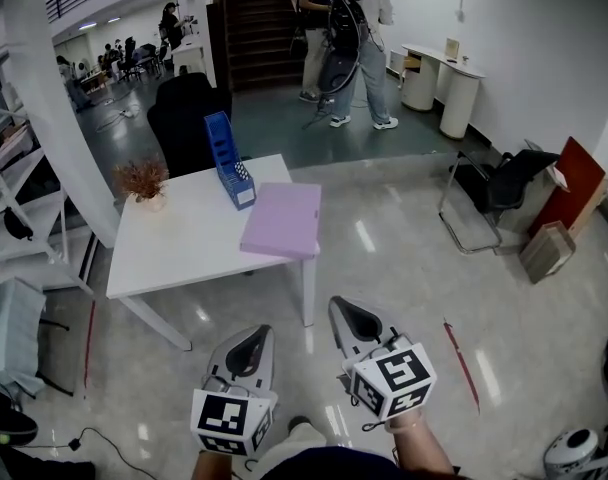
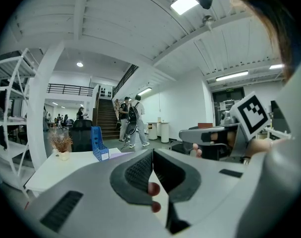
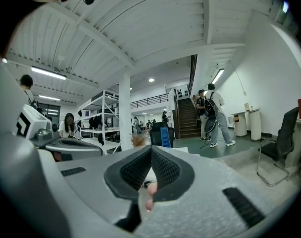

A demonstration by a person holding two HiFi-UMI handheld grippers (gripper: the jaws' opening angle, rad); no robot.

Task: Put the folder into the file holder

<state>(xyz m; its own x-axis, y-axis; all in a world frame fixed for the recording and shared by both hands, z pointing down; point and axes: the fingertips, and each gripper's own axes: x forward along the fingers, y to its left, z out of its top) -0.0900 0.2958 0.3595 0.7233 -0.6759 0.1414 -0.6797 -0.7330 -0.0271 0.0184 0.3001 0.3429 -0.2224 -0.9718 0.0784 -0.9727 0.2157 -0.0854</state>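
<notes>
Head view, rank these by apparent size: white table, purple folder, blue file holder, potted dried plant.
1. White table, clearly largest.
2. Purple folder.
3. Blue file holder, which stands farther from the camera and is seen at an angle, so it may look smaller than it is.
4. Potted dried plant, smallest.

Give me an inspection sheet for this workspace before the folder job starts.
Surface: white table, holding three things.
Job's things: purple folder flat at the table's near right corner; blue file holder upright behind it.
Clutter: small dried plant at the table's left.
Claws: left claw and right claw both shut, empty, short of the table.
Cables: dark cable on the floor, lower left.
Surroundings: black chair behind the table; people by the stairs.
</notes>
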